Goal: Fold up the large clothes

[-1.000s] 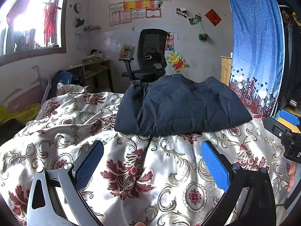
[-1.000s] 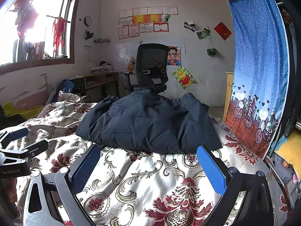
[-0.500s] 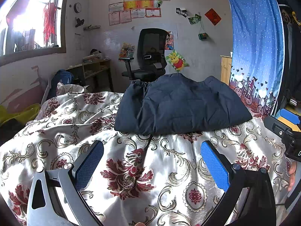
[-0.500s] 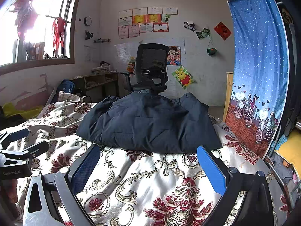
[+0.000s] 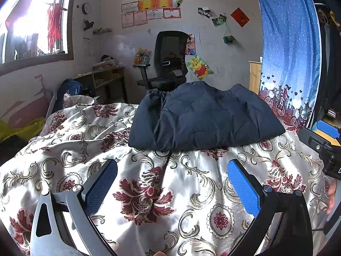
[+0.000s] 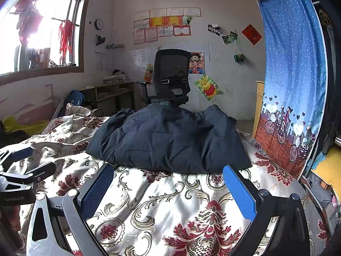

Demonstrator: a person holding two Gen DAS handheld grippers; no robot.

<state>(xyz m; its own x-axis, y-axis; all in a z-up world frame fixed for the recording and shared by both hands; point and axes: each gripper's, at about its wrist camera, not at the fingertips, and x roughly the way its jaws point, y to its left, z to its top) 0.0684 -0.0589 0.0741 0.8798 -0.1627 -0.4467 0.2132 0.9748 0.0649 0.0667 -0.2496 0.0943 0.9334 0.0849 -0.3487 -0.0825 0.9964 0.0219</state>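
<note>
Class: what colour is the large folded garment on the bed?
Dark navy blue garment, plain, no pattern; clearest in the right wrist view.

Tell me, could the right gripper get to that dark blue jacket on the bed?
Probably yes. The right gripper is open and empty, and only bare floral bedspread lies between it and the near edge of the dark blue jacket.

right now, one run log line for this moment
left claw open, empty | right claw open, empty | dark blue garment folded on bedspread, untouched
</note>
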